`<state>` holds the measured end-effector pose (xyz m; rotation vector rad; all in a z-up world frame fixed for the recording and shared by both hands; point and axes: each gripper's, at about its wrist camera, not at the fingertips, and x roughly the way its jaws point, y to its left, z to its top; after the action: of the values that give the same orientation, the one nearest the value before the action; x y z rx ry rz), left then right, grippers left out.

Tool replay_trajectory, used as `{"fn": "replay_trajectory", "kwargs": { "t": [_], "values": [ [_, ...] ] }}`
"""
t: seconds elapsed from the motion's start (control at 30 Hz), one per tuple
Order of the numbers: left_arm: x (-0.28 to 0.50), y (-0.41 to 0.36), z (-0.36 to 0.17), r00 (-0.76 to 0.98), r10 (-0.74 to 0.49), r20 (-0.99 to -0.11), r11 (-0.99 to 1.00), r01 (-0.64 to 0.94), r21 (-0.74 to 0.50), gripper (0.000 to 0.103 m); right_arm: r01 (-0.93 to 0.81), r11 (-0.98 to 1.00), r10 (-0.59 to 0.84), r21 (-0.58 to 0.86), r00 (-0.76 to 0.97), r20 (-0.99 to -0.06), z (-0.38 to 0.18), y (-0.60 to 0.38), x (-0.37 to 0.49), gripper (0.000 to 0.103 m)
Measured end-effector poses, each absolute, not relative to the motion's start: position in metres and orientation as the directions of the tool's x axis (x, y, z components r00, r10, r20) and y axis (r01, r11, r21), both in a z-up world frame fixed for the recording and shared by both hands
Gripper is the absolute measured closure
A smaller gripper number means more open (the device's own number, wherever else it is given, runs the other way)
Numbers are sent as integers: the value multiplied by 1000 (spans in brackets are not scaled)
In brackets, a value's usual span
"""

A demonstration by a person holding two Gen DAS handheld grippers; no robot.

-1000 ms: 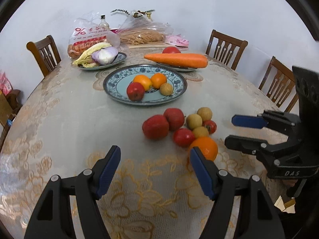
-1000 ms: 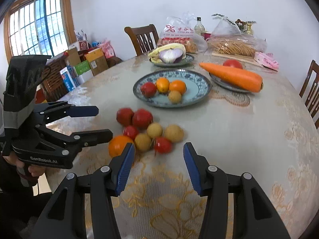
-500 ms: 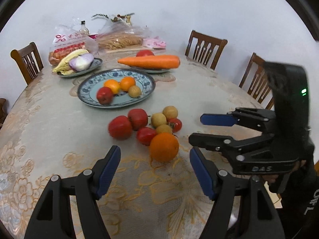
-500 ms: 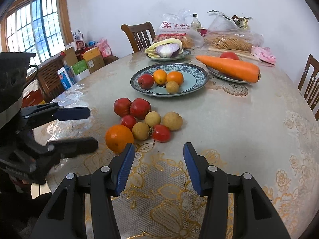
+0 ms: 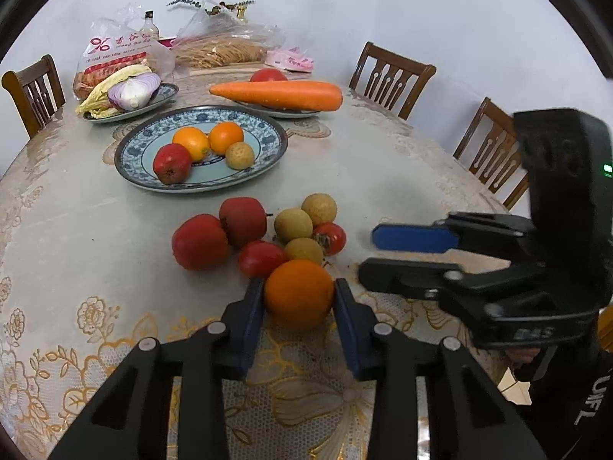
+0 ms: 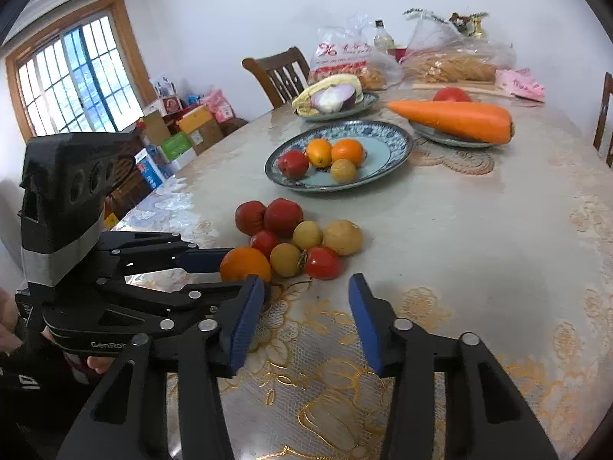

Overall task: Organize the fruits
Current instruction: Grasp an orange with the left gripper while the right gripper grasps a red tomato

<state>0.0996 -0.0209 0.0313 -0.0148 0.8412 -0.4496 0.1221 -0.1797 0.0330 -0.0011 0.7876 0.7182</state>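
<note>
The orange (image 5: 298,294) sits on the table (image 5: 383,176) at the near edge of the loose fruit pile, touching a longan (image 5: 304,250). My left gripper (image 5: 298,299) has just closed; its jaws clasp the orange's sides. I would lift straight up, then carry it to the blue-patterned plate (image 5: 268,130). My right gripper (image 6: 306,299) has narrowed but grasps nothing.

place: home dining room | evidence: round table (image 5: 383,176), wooden chairs (image 5: 390,73), window (image 6: 72,76), groceries

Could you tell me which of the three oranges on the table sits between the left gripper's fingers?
It is the loose orange at the near edge of the fruit pile, with the left gripper closed on it; the other two lie in the blue-patterned plate.
</note>
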Motion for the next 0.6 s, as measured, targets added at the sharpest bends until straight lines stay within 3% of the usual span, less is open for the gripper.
{"fn": "replay_trajectory", "kwargs": {
  "t": [0.17, 0.47, 0.6],
  "values": [
    [93, -14, 35, 619, -382, -686, 913, 366, -178, 66, -587, 779, 544, 220, 457, -704, 28, -165, 130, 64],
    [103, 7, 33, 606, -392, -692, 918, 311, -247, 66, -540, 791, 553, 289, 428, -715, 28, -168, 151, 65],
    [100, 0, 33, 610, -385, -693, 917, 337, -212, 66, -508, 819, 517, 267, 450, -728, 28, -165, 157, 71]
  ]
}}
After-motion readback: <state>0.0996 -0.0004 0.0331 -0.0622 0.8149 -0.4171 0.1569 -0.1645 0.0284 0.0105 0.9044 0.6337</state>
